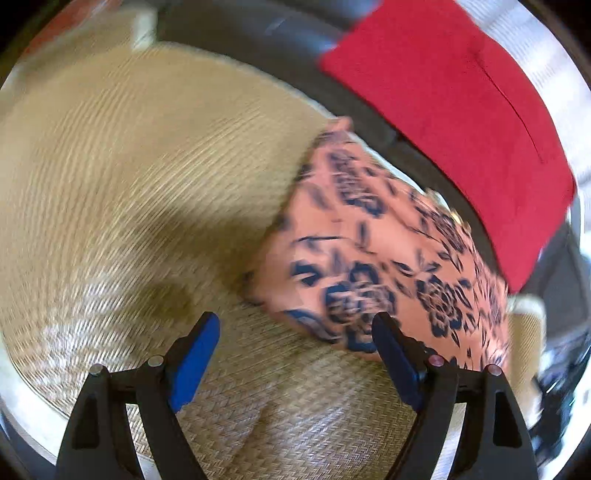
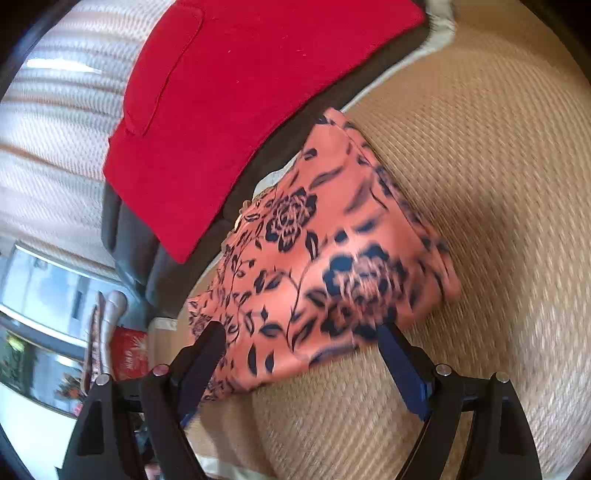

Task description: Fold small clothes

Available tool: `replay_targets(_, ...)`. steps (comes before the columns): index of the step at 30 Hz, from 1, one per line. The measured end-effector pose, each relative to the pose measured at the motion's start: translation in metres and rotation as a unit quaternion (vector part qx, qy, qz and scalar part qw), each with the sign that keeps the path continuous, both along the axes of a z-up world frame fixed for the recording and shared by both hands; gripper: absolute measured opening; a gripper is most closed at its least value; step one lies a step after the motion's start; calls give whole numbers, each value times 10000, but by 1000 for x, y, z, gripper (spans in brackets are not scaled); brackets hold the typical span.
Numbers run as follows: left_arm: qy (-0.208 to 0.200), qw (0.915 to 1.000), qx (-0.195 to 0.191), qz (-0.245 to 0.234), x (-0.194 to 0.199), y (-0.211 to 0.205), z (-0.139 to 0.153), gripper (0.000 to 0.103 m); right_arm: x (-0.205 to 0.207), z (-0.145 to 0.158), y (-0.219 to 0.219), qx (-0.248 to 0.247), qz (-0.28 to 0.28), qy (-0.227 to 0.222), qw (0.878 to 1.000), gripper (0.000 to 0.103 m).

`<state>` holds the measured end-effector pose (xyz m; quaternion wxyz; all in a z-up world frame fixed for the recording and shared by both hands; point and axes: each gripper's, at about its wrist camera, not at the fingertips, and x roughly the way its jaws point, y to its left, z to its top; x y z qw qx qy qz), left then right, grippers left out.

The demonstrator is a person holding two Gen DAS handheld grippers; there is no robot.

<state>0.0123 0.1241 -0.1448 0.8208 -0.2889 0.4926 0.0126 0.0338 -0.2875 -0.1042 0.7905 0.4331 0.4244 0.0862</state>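
Floral cloth (image 1: 373, 258), salmon pink with dark blue roses, lies folded on the woven tan mat (image 1: 147, 184), near the mat's far edge. Beyond that edge a red cloth (image 1: 443, 110) lies flat on a dark surface (image 1: 236, 33), close to the floral cloth but apart from it.

My left claw (image 1: 295, 350) hangs over the mat with its jaws spread wide and nothing between them. Its right blue pad (image 1: 395, 362) overlaps the near edge of the floral cloth in the left wrist view; whether it touches I cannot tell. Its left pad (image 1: 194, 363) is over bare mat.

My right claw (image 2: 301, 363) is spread wide too, pinching nothing. In the right wrist view the near corner of the floral cloth (image 2: 314, 266) lies in the gap between the jaws, loose on the mat (image 2: 461, 184), with the pads (image 2: 404, 369) clear of it. The red cloth (image 2: 240, 92) shows a stitched pocket. Both views are blurred.
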Motion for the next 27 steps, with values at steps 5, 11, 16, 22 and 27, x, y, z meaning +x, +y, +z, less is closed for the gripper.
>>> replay_targets(5,-14,9996,-248,157,13,0,-6,83,-33,-12,-10,288,-114,253,9992,87)
replay_targets(11,193,9958,841,320,32,2,17,15,-56,-28,-28,593,-449,450,9962,87)
replay_targets(16,199,9913,1291,135,30,0,19,19,-65,-38,-48,951,-825,535,9906,91)
replay_targets(22,-79,9809,1916,323,12,-10,45,59,-54,-37,-61,1180,-1087,453,9860,92)
replay_targets(27,-261,9786,2040,-56,9,-36,68,62,-48,-38,-70,1424,-1323,323,9804,92)
